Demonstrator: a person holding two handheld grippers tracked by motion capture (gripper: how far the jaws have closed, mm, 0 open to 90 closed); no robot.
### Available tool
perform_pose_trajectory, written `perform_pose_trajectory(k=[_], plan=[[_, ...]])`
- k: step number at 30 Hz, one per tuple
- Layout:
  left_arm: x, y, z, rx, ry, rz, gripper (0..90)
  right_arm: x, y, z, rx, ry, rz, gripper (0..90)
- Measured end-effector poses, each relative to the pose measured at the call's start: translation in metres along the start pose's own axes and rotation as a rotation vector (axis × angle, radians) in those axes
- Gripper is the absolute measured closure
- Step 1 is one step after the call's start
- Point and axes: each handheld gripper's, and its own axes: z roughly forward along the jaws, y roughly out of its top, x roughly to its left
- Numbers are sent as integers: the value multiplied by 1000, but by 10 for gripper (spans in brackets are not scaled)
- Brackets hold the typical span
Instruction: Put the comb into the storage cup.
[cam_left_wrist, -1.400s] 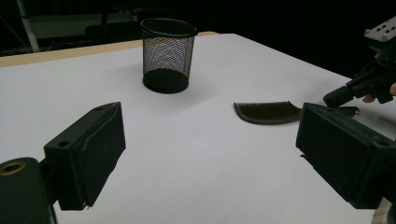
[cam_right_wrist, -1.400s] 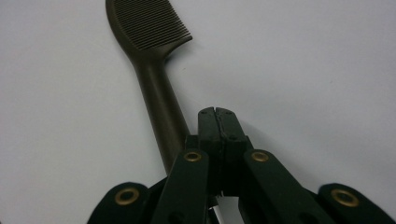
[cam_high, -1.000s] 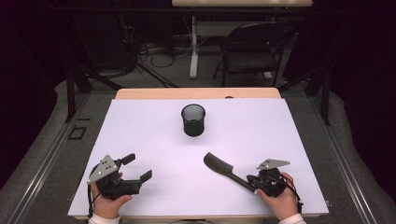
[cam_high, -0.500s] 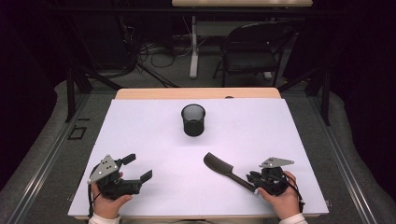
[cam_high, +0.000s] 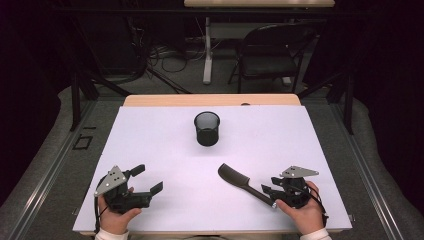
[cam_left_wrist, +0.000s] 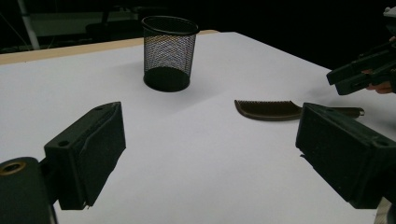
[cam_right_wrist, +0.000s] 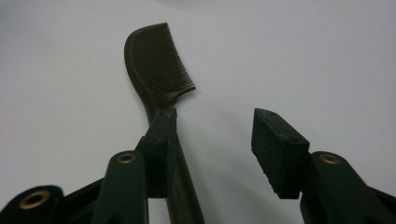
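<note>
A dark brown comb (cam_high: 240, 181) lies flat on the white table (cam_high: 280, 135), its toothed head pointing to the table's middle. My right gripper (cam_high: 269, 189) is open at the comb's handle end. In the right gripper view the comb (cam_right_wrist: 156, 65) runs away from me, and its handle passes just inside the left jaw of my right gripper (cam_right_wrist: 212, 135), with the other jaw well apart. My left gripper (cam_high: 149, 178) rests open at the near left with nothing between its jaws (cam_left_wrist: 205, 154). A black mesh cup (cam_high: 207, 128) stands upright at the far middle.
In the left gripper view the mesh cup (cam_left_wrist: 169, 51) stands ahead, the comb (cam_left_wrist: 268, 109) lies to its right, and the other hand's gripper (cam_left_wrist: 364, 72) is at the far right. Behind the table stand a chair (cam_high: 272, 55) and cables on the floor.
The right gripper has shifted very slightly at the comb's handle. The left gripper, the comb and the cup have stayed where they were.
</note>
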Motion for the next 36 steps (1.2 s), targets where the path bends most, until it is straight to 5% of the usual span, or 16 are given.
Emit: perform_pose_trajectory(k=[4, 18, 36], plan=[[0, 0, 1, 3, -3, -2, 85, 1, 4, -3, -22, -23, -11, 454], [-2, 0, 1, 5, -7, 4, 131, 6, 11, 1, 39, -15, -24, 230], [-2, -1, 2, 21, 0, 6, 145, 9, 28, 11, 163, 6, -58, 151]])
